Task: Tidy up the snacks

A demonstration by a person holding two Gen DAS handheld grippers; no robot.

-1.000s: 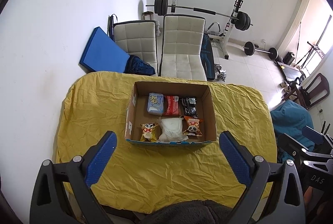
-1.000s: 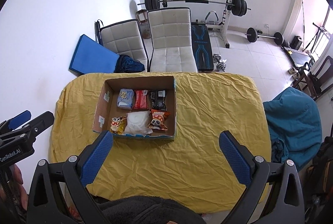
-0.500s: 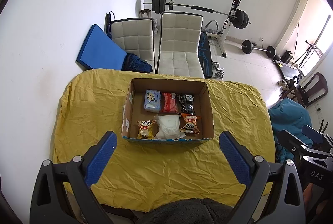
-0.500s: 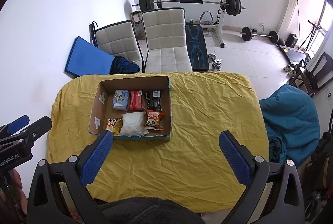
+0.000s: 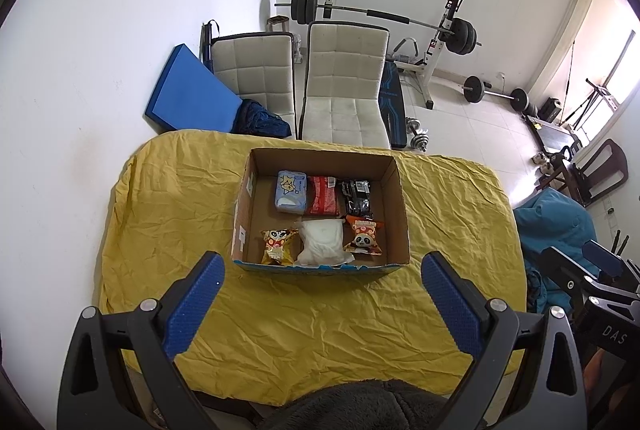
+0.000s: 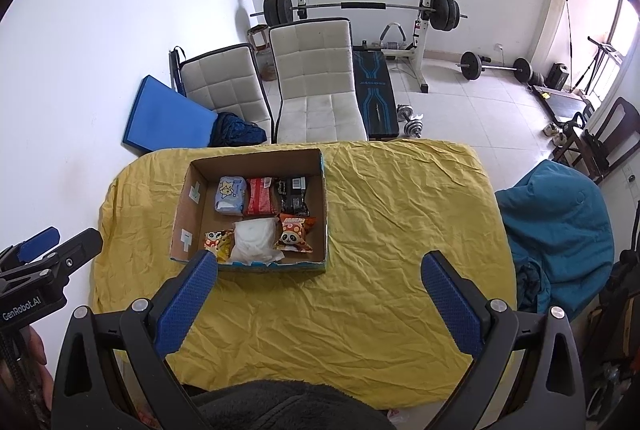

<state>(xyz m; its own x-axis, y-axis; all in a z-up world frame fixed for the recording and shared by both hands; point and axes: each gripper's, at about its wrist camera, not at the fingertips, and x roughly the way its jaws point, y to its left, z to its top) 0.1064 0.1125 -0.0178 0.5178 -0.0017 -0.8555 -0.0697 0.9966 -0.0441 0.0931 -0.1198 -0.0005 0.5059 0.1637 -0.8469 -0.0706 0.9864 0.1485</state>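
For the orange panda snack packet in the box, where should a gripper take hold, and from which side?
Grip the orange panda packet across its puffed middle, coming straight down from above. It lies flat on the floor of the cardboard box, whose walls block a sideways approach; the white bag crowds its left side, so the fingers probably fit better near-to-far. Both the left gripper and right gripper are open.

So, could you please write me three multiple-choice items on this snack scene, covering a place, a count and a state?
1. Where does the white packet lie in the cardboard box?
A. near row, middle
B. far row, left
C. on the cloth outside

2. How many packets are in the box?
A. four
B. six
C. eight

3. How are the left gripper and right gripper?
A. both shut on packets
B. one open, one shut
C. both open and empty

Answers: 1 A, it sits between the two cartoon packets; 2 B, two rows of three; 3 C, the fingers stand wide apart, holding nothing.
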